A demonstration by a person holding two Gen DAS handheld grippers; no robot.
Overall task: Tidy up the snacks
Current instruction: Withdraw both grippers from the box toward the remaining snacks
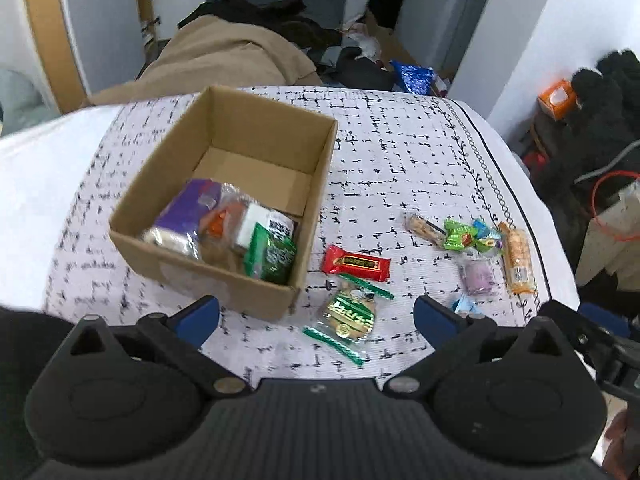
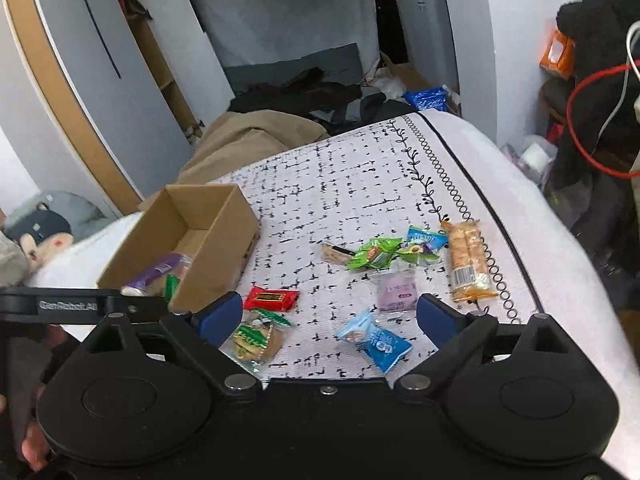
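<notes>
Currently both my tools, left tool [image 1: 316, 316] and right tool [image 2: 330, 314], gape empty; cardboard box [image 1: 244, 128] part-filled; red wrapper [image 1: 355, 263] beside it.

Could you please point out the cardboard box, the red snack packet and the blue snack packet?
cardboard box [image 1: 192, 268]: left wrist view, near outer wall.
red snack packet [image 1: 355, 263]: left wrist view, wrapper middle.
blue snack packet [image 2: 382, 342]: right wrist view, wrapper middle.

Even, diffuse indoor light; fisheye views from both wrists.
Straight lines are bowing toward the edges and the corners are vignetting black. Motion blur is smearing the box [image 1: 224, 200] and cloth [image 1: 400, 160] in the left view; the right view is rendering sharper. Shadows are lying soft, glare faint on wrappers.
</notes>
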